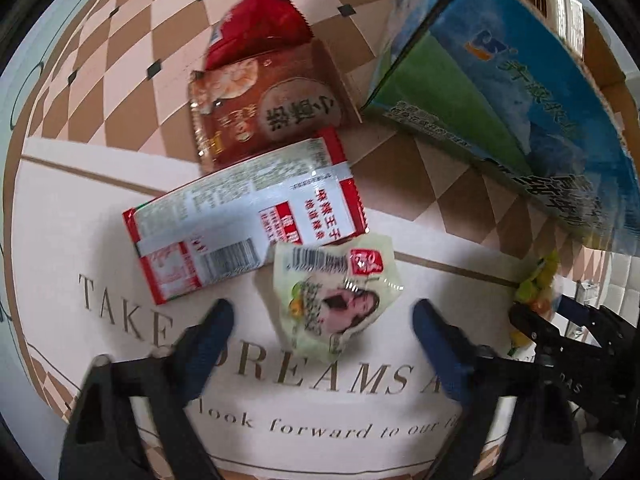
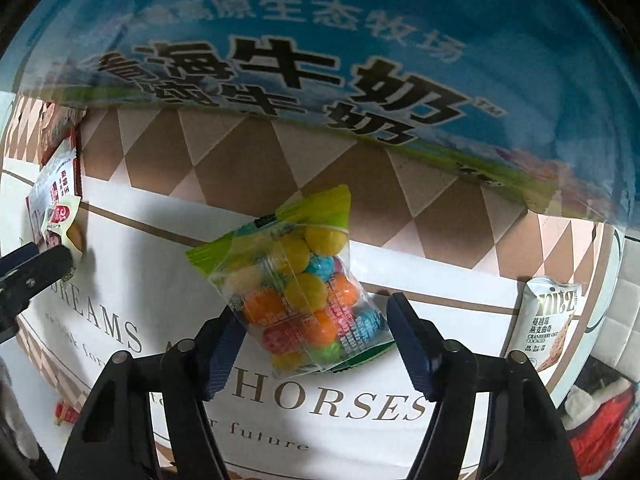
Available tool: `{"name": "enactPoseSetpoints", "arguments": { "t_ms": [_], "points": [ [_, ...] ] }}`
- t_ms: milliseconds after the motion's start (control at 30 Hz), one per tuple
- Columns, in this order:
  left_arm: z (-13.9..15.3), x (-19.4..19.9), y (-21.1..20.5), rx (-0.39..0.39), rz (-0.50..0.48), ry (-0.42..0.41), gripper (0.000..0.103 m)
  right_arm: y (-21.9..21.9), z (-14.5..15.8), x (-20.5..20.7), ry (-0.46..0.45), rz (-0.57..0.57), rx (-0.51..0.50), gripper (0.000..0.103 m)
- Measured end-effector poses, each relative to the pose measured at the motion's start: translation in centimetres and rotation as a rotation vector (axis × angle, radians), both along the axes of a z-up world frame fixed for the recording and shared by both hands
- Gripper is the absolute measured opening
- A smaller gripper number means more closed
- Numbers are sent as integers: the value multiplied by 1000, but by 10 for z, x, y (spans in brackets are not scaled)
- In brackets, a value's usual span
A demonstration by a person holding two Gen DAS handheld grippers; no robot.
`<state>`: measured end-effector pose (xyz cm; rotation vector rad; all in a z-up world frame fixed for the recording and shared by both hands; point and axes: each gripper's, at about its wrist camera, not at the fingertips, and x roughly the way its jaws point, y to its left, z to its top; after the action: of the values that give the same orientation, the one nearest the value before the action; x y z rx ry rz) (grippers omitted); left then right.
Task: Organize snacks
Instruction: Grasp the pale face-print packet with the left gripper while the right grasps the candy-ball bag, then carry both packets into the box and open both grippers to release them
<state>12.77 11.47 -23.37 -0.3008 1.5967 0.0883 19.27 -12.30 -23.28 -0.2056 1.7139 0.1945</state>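
Snacks lie scattered on a printed mat beside a blue milk carton (image 1: 520,92). Left wrist view: the left gripper (image 1: 324,320) hangs spread around a small pale-green packet (image 1: 332,292), neither pad touching it; the packet looks light, crinkly and slippery, best pinched across its flat middle. Right wrist view: the right gripper (image 2: 316,332) straddles a clear bag of coloured candy balls (image 2: 296,296), one finger (image 2: 224,340) apparently brushing the film, the other apart, no squeeze evident. That bag is lumpy and shifting, so grip the bulging centre gently.
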Motion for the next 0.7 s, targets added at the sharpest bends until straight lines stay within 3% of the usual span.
{"name": "enactPoseSetpoints", "arguments": {
  "t_ms": [33, 100, 467, 700],
  "points": [
    [-2, 0, -2, -1, -5, 7, 61, -1, 0, 0, -1, -1, -1, 71],
    [-6, 0, -7, 6, -18, 23, 50, 0, 0, -1, -5, -4, -5, 71],
    [1, -18, -26, 46, -38, -12, 48, -4, 1, -23, -2, -26, 24, 64],
    [37, -46, -55, 10, -70, -75, 48, -13, 19, -51, 9, -83, 117, 62]
  ]
}}
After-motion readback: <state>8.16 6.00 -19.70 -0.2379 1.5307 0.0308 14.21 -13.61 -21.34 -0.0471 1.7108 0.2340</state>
